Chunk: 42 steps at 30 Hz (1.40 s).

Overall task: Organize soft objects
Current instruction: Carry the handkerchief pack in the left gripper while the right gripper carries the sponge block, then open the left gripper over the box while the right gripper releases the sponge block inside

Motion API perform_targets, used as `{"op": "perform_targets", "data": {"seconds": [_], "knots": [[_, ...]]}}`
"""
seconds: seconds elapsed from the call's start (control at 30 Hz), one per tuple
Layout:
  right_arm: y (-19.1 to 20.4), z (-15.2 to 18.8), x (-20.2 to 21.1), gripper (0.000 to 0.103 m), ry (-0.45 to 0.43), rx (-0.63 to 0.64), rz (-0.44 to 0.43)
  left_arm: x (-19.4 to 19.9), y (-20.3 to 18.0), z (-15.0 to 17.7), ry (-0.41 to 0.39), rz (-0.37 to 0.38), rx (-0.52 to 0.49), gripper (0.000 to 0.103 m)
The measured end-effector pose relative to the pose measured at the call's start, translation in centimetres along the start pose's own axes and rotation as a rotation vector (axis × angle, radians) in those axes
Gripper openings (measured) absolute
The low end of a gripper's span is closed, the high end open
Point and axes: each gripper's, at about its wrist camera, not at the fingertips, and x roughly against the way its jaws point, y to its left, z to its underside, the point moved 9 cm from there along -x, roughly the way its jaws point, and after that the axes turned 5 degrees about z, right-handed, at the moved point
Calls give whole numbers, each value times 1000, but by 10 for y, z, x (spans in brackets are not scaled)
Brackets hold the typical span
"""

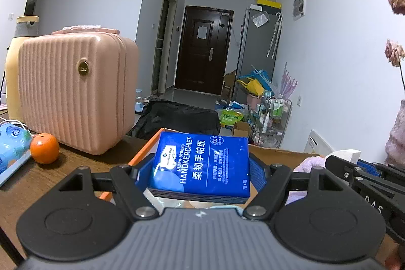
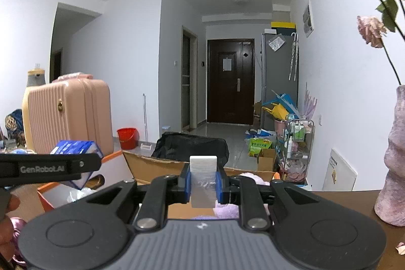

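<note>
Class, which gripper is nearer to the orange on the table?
Left. The left gripper, holding the blue handkerchief pack, is just right of the orange. The right gripper is farther right, beyond the left one.

Suitcase far left on table, orange near its left; box w/ plush centre, vase right.

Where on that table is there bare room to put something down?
Bare wood shows between the orange and the orange bin's rim, before the pink suitcase, and beside the pink vase. The cardboard box looks crowded.
</note>
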Motion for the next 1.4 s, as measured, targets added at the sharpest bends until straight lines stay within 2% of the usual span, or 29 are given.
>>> {"op": "perform_targets", "data": {"seconds": [0.4, 0.7, 0.8, 0.87, 0.93, 1.03, 1.07, 1.17, 1.4], "knots": [[8, 6, -18, 18, 25, 46, 3, -39, -11, 8, 9, -40, -60, 75], [8, 14, -27, 19, 56, 54, 35, -46, -10, 16, 38, -42, -62, 77], [5, 17, -27, 38, 58, 50, 49, -47, -6, 18, 47, -52, -57, 85], [4, 17, -27, 58, 53, 50, 62, -47, -4, 16, 48, -60, -45, 97], [3, 18, -27, 68, 49, 44, 66, -45, -3, 15, 36, -72, -39, 102], [0, 18, -25, 93, 33, 34, 79, -44, 2, 14, 20, -96, -39, 103], [-1, 18, -24, 97, 26, 31, 83, -43, 3, 14, 18, -103, -41, 103], [-3, 18, -23, 102, 22, 23, 86, -44, 6, 15, 26, -106, -30, 103], [-9, 20, -20, 103, 16, 17, 103, -45, 11, 17, 30, -112, -18, 103]]}}
